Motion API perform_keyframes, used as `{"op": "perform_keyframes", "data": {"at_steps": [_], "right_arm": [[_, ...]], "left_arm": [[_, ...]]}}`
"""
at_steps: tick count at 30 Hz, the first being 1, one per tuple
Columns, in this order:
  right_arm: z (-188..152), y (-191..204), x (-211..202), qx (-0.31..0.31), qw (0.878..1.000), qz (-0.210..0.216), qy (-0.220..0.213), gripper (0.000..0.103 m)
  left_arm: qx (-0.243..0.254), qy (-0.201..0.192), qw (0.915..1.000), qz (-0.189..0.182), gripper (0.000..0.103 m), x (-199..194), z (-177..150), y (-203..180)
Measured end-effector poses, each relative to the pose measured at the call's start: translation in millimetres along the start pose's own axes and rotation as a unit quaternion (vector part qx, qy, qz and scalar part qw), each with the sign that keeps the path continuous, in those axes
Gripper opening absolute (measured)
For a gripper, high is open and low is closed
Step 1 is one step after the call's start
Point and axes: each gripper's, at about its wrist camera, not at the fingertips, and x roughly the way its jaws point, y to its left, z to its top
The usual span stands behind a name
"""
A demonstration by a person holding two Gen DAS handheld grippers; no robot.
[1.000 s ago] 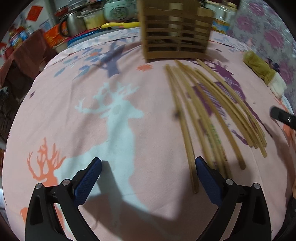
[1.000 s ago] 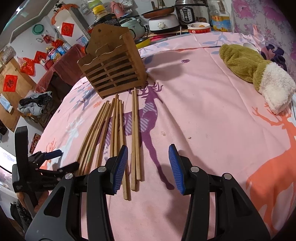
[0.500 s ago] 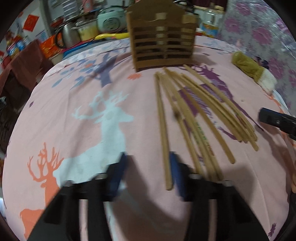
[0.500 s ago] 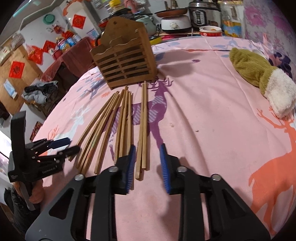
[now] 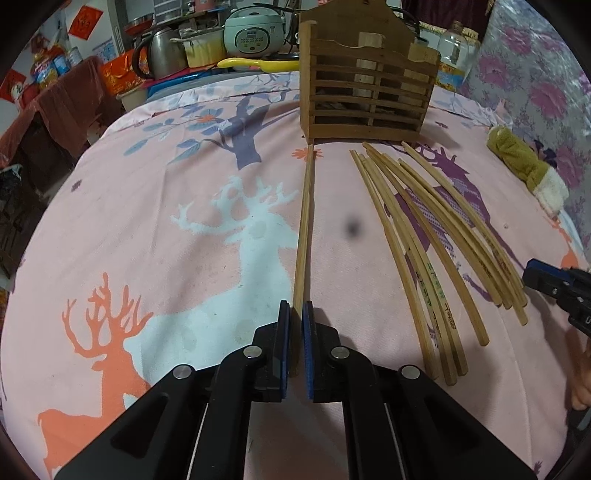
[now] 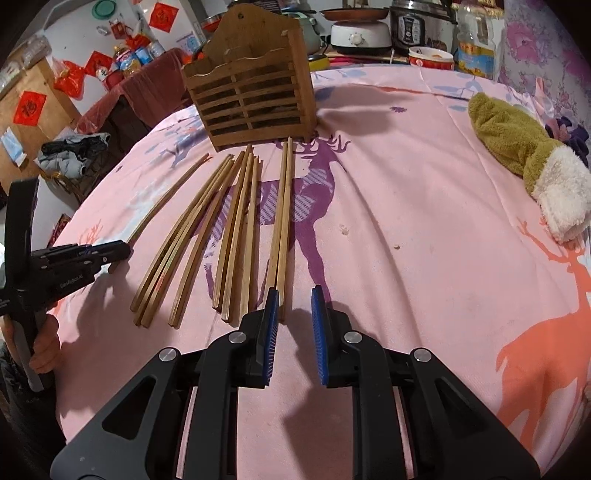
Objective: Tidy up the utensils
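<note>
My left gripper [image 5: 295, 314] is shut on the near end of a single wooden chopstick [image 5: 304, 221] that points at the slatted wooden holder [image 5: 365, 103]. Several more chopsticks [image 5: 424, 240] lie fanned out to its right. In the right wrist view my right gripper [image 6: 293, 299] hovers low over the cloth with its jaws closing. The near ends of a pair of chopsticks [image 6: 282, 221] lie between them beside the left pad, with a gap still showing. The left gripper [image 6: 123, 250] and its chopstick [image 6: 166, 199] appear at the left, and the holder [image 6: 251, 99] stands behind.
A pink deer-print cloth [image 6: 424, 221] covers the round table. A green and white fuzzy mitten [image 6: 524, 155] lies at the right. Pots, a rice cooker [image 5: 255, 33] and bottles crowd the far edge behind the holder. The table drops off at the left.
The left jaws went from wide open to shut on one chopstick, which now lies apart from the bundle. The right jaws narrowed around the ends of the rightmost pair.
</note>
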Motion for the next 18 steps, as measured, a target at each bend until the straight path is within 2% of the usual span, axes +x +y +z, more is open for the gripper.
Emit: {"op": "perform_keyframes", "data": {"at_steps": [3,5,7,9,12,14,18], "right_arm": [[-3,11,6,-0.027,1.000,-0.008,0.010,0.019],[-4,16,6,-0.043,0.999,-0.017,0.006,0.019],[-5,15,6,-0.042,0.999,-0.017,0.003,0.019],[-5,14,6,-0.040,0.999,-0.016,0.001,0.019],[-6,15,5,-0.041,0.999,-0.012,0.001,0.015],[-5,11,5,-0.034,0.999,-0.005,0.004,0.015],[-4,2,8,-0.020,1.000,-0.016,0.013,0.015]], "left_arm": [[0.003,-0.002,1.0000,0.005,0.012,-1,-2,-1],[0.002,-0.002,1.0000,0.007,0.028,-2,-3,0],[0.004,0.001,0.9998,0.017,0.065,-1,-7,-2],[0.006,-0.004,0.9993,0.037,0.074,-2,-11,-2],[0.004,-0.003,0.9998,0.018,0.073,-6,-18,3],[-0.001,-0.003,1.0000,0.008,0.068,-8,-20,8],[-0.005,-0.004,1.0000,0.007,0.064,-9,-20,11]]}}
